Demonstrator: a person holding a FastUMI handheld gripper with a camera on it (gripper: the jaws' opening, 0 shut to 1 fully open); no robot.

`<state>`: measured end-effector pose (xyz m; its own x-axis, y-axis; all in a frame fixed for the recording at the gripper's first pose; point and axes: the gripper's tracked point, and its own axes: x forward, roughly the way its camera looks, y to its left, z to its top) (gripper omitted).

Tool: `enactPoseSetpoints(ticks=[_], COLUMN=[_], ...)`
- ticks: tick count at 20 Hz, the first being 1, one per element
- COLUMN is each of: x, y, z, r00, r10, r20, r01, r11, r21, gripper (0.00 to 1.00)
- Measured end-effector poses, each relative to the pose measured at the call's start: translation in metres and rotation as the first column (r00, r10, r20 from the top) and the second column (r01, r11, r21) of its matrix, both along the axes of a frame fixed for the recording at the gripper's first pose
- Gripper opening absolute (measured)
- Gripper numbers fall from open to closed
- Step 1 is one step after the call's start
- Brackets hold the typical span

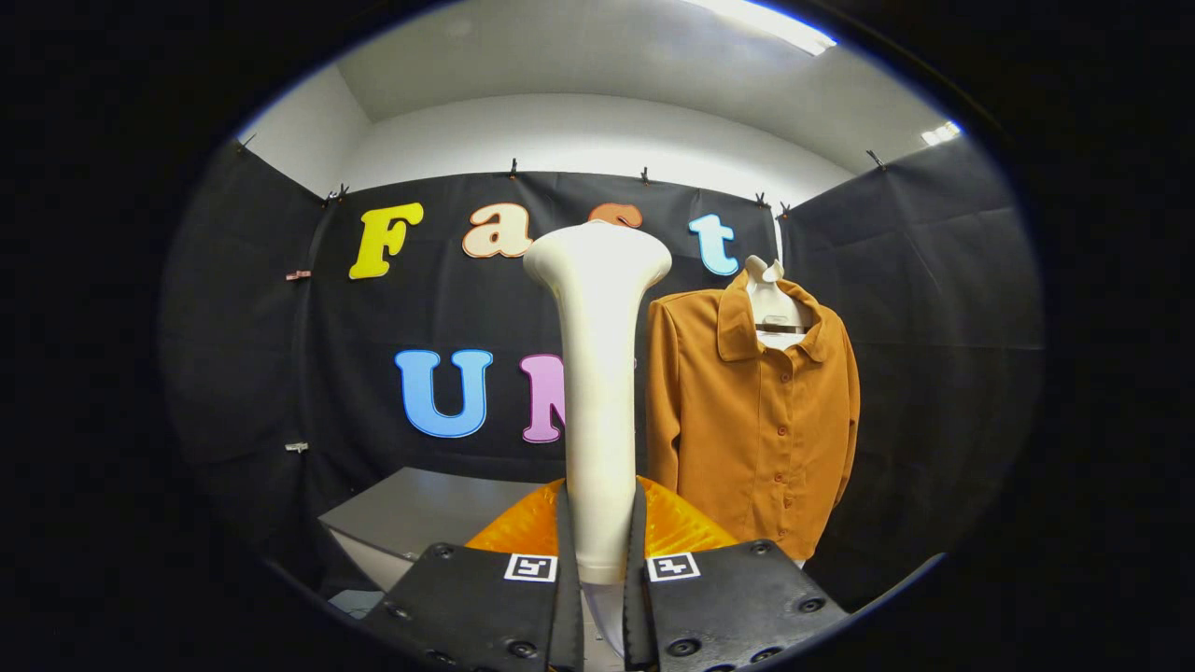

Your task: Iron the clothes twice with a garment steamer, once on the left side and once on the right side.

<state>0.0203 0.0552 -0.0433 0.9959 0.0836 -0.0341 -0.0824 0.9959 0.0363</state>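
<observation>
My gripper (598, 551) is shut on the white garment steamer (598, 373), both fingers pressing on its handle. The steamer stands upright between the fingers, its wide head at the top. A brown-orange buttoned shirt (758, 420) hangs on a white hanger (771, 299) against the black wall, beyond the fingers and to the right of the steamer. The steamer head is apart from the shirt, level with its collar.
A grey table (420, 513) stands low to the left, beyond the fingers. An orange ribbed object (677, 523) lies just behind the steamer handle, close to the fingers. Black cloth walls close the booth on three sides.
</observation>
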Motion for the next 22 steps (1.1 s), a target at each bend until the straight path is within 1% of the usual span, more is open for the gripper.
enactPoseSetpoints(ticks=[13, 22], x=[0.0068, 0.0086], y=[-0.0024, 0.0002], z=[-0.0026, -0.004], r00=[1.0, 1.0], r10=[-0.014, -0.01], r20=[-0.009, -0.014], r01=[0.014, 0.01], r11=[1.0, 1.0], r21=[0.011, 0.014], gripper=[0.2, 0.2])
